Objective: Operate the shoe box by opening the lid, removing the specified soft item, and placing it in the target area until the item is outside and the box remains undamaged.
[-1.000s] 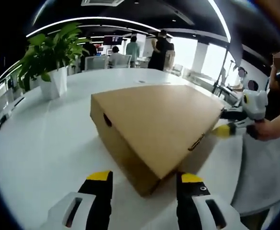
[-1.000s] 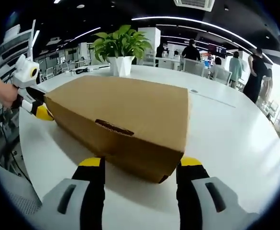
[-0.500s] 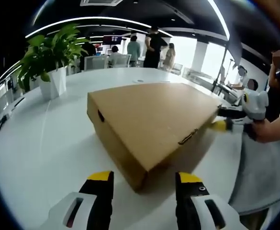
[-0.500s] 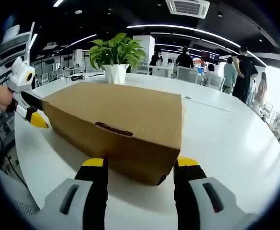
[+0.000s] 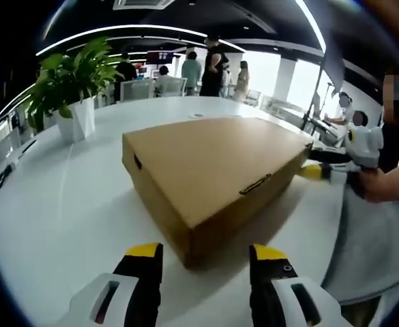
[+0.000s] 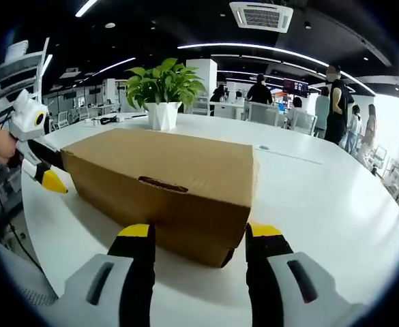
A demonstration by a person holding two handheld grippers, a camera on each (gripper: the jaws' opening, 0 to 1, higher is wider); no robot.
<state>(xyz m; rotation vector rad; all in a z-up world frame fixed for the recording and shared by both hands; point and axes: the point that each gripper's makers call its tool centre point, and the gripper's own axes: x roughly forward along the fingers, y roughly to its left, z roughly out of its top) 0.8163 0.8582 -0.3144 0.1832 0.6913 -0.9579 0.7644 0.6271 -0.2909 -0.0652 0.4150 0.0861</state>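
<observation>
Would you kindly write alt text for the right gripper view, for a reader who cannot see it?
A closed brown cardboard shoe box lies on a white table, just ahead of the right gripper, whose yellow-tipped jaws stand open. The left gripper sits off the box's far end, and a potted plant stands behind.

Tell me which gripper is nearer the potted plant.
Left, as far as I can judge. The left gripper sits at the shoe box corner on the potted plant side; the right gripper is at the opposite end.
</observation>
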